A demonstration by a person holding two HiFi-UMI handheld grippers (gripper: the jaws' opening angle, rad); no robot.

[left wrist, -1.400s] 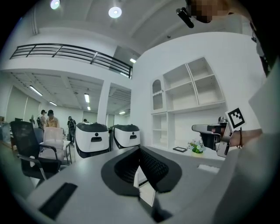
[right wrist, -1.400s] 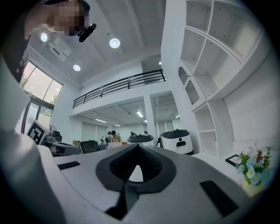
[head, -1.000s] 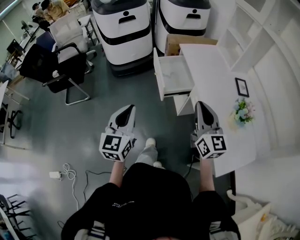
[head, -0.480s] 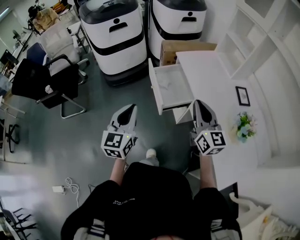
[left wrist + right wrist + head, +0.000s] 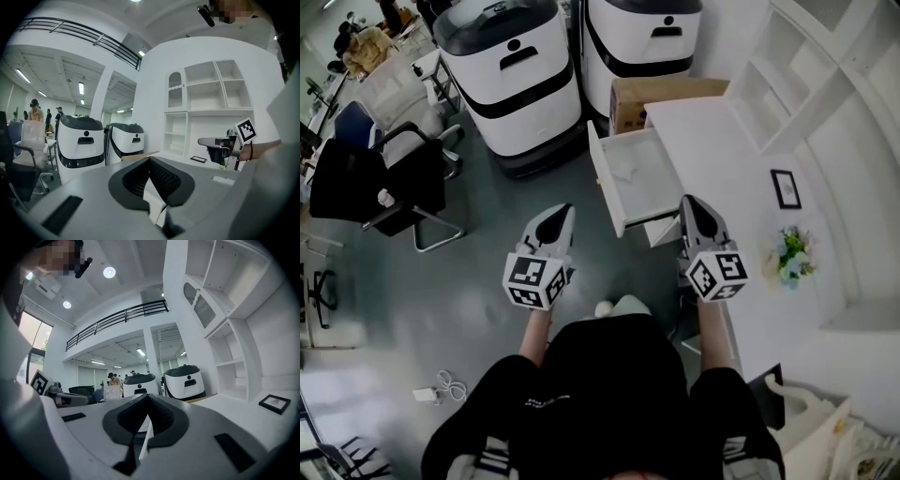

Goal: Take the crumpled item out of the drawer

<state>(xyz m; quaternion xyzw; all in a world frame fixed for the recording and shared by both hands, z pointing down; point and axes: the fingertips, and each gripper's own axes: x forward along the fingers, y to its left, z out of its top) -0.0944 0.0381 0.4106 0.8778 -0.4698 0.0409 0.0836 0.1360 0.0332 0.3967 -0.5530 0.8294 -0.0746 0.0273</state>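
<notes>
The white drawer (image 5: pixel 602 182) stands pulled out of the white desk (image 5: pixel 727 150), in the head view ahead of both grippers. A faint pale crumpled shape (image 5: pixel 624 172) lies on the drawer's bottom; it is too small to make out. My left gripper (image 5: pixel 560 215) hovers over the grey floor, left of and short of the drawer, shut and empty. My right gripper (image 5: pixel 692 204) is over the desk's near edge, just right of the drawer's near end, also shut with nothing in it. Both gripper views look level over the room, each showing closed jaws: left gripper (image 5: pixel 150 160), right gripper (image 5: pixel 149 396).
Two white-and-black machines (image 5: pixel 513 78) (image 5: pixel 641 41) stand beyond the drawer, with a cardboard box (image 5: pixel 664 93) beside them. A black office chair (image 5: pixel 371 181) is at the left. A picture frame (image 5: pixel 785 188) and flowers (image 5: pixel 792 252) sit on the desk, below white shelves (image 5: pixel 792 70).
The person has stepped forward, so the drawer and desk sit lower and nearer in the head view. Both grippers keep their pose and stay shut.
</notes>
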